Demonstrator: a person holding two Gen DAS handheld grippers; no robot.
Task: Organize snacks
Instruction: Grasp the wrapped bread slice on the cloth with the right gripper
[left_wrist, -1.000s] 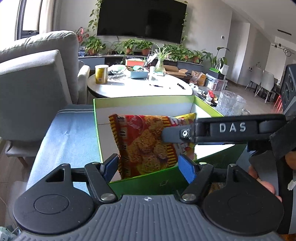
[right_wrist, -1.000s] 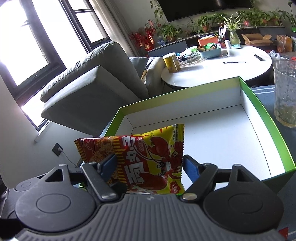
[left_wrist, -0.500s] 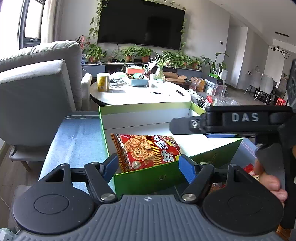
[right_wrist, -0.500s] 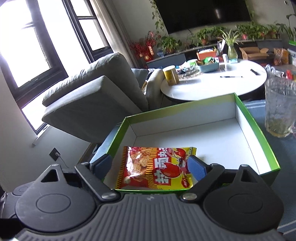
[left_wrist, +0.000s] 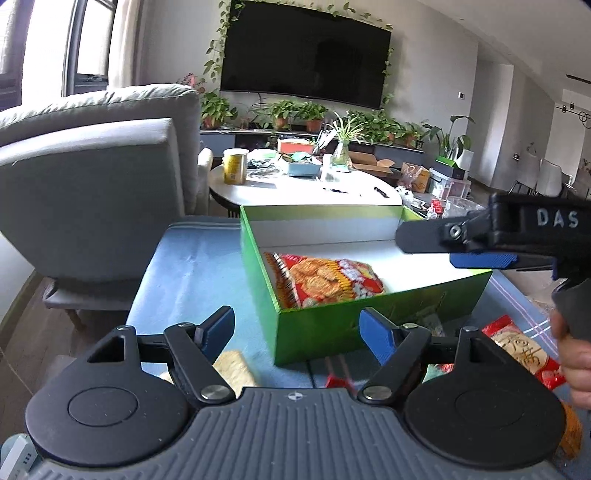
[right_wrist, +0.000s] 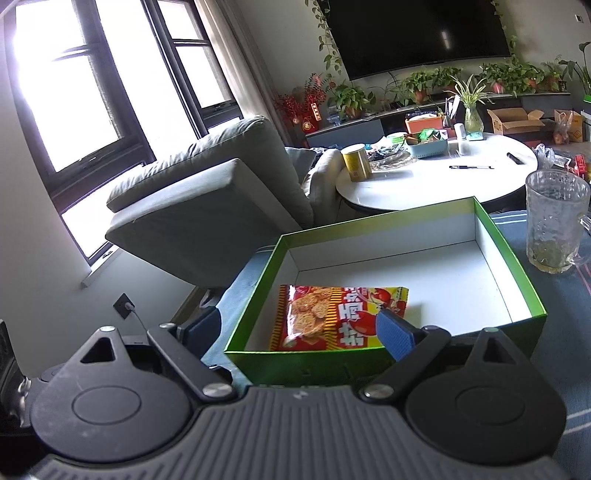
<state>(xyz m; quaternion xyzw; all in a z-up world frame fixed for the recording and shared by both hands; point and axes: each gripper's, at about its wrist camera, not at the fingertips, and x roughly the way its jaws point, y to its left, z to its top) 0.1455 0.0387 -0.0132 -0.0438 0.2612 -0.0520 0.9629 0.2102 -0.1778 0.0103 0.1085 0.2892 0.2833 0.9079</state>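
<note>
Finishing the first drop, red snack packet (right_wrist: 341, 317) lying flat inside the green box (right_wrist: 515, 254), left gripper (left_wrist: 297, 326) opening empty, right gripper (right_wrist: 295, 330) wide and empty; probably needing a reach for another packet (left_wrist: 524, 354) beside the box.

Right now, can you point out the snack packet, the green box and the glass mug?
snack packet (right_wrist: 325, 317): right wrist view, printed front.
green box (right_wrist: 306, 363): right wrist view, near outer wall.
glass mug (right_wrist: 554, 225): right wrist view, its side.
</note>
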